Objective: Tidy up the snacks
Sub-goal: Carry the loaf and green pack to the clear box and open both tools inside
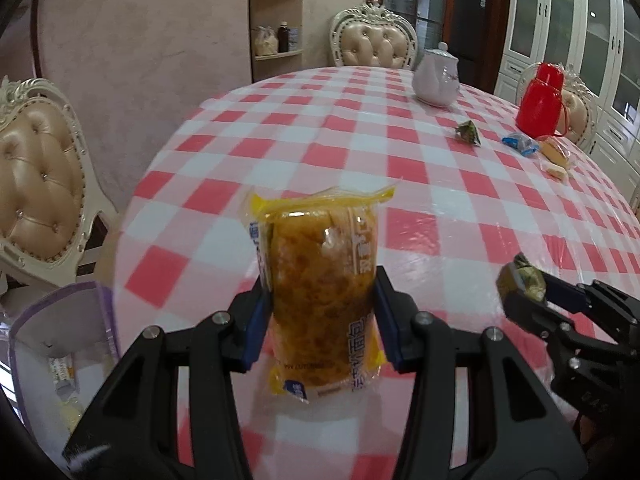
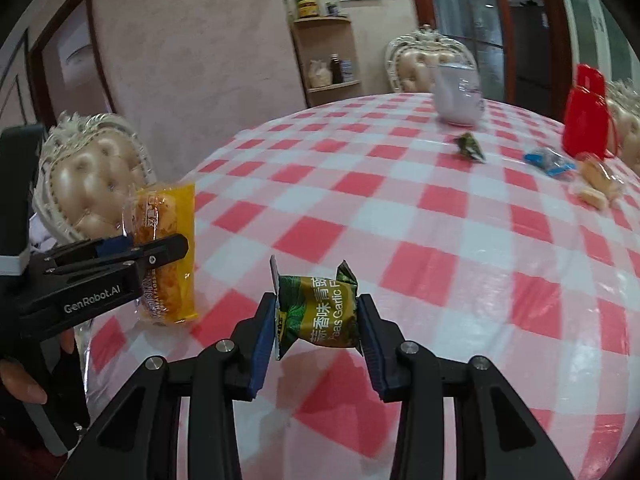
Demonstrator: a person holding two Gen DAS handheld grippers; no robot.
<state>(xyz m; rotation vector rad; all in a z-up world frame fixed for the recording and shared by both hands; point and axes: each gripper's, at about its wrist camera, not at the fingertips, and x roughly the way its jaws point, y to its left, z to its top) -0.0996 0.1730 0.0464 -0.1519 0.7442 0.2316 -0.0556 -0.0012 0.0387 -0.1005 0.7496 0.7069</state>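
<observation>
My left gripper (image 1: pixel 322 280) is shut on a yellow-wrapped bread snack (image 1: pixel 320 292) and holds it above the table's near edge; it also shows in the right wrist view (image 2: pixel 168 256). My right gripper (image 2: pixel 318 300) is shut on a green garlic pea packet (image 2: pixel 318 312), seen small in the left wrist view (image 1: pixel 522 280). On the table's far right lie a green triangular packet (image 1: pixel 468 131), a blue packet (image 1: pixel 520 145) and wrapped buns (image 1: pixel 554 158).
A translucent container (image 1: pixel 60 344) with snacks inside sits low at the left, beside the table edge. A white teapot (image 1: pixel 436 80) and a red thermos (image 1: pixel 540 100) stand at the far side of the red-checked table (image 1: pixel 320 152). Padded chairs (image 1: pixel 40 184) surround it.
</observation>
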